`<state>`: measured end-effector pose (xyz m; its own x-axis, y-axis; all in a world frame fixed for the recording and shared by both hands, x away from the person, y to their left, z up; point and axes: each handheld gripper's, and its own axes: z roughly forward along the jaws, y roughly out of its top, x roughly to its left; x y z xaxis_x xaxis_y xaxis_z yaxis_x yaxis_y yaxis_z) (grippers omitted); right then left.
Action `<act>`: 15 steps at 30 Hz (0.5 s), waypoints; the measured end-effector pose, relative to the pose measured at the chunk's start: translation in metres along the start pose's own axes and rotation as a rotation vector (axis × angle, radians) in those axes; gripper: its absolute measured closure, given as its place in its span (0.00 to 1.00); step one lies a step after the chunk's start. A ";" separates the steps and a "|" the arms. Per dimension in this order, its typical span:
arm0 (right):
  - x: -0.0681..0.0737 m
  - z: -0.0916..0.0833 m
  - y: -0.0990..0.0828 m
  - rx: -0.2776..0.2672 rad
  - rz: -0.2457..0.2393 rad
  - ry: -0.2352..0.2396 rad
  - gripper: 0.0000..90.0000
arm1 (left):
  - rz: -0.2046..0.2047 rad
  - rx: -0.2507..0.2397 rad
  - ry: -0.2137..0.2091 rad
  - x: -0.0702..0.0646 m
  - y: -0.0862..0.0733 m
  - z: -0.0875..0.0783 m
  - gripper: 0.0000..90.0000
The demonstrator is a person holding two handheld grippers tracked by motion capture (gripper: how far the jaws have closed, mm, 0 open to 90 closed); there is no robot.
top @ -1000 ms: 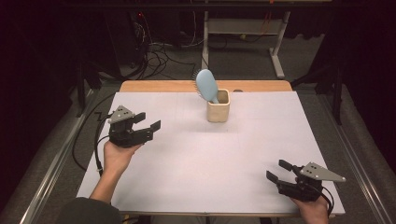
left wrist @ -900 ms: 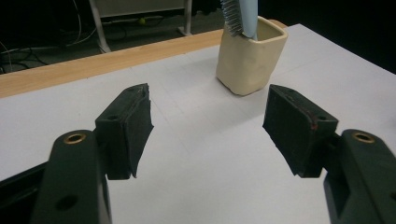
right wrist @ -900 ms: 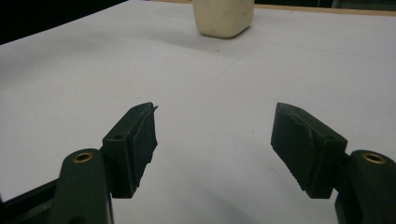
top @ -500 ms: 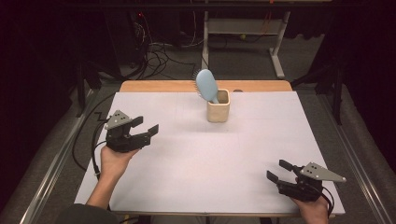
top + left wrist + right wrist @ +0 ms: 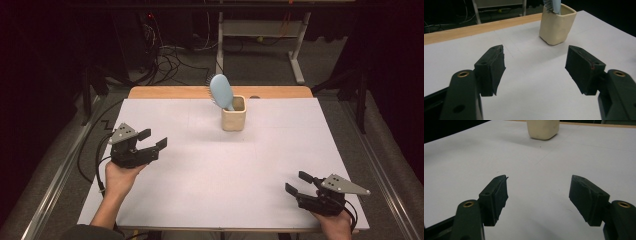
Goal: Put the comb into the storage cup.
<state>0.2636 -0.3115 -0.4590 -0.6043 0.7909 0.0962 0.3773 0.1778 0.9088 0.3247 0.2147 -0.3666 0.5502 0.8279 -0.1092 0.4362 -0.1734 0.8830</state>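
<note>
A cream square cup (image 5: 233,119) stands at the back middle of the white table (image 5: 210,170), and a light blue hairbrush (image 5: 221,91) rests in it with its head up and leaning left. The cup (image 5: 556,24) appears ahead and to the right in the left gripper view, bristles (image 5: 548,5) showing above its rim. My left gripper (image 5: 153,139) hovers at the table's left, open, nothing between its jaws. My right gripper (image 5: 298,182) sits near the front right corner, open and empty; the cup's base (image 5: 543,129) lies far ahead of it.
A wooden strip (image 5: 175,92) runs along the table's far edge. Beyond it are cables (image 5: 170,55) on the floor and a metal table frame (image 5: 260,30). Metal rails (image 5: 60,170) flank the table on the left and right.
My left hand has drawn back toward the front left, away from the cup. The right gripper has stayed where it was.
</note>
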 end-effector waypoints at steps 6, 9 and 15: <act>0.000 0.000 0.000 0.001 -0.001 0.000 0.35 | 0.008 -0.004 0.002 -0.001 -0.003 -0.002 0.37; 0.000 0.000 0.000 0.001 -0.004 0.000 0.35 | 0.004 -0.006 0.001 -0.001 -0.005 -0.003 0.37; 0.000 0.000 0.000 0.001 -0.001 -0.001 0.35 | -0.002 -0.007 0.001 -0.001 -0.008 -0.005 0.37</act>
<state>0.2636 -0.3114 -0.4590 -0.6044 0.7910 0.0949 0.3770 0.1791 0.9087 0.3172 0.2183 -0.3717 0.5485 0.8288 -0.1101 0.4324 -0.1685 0.8858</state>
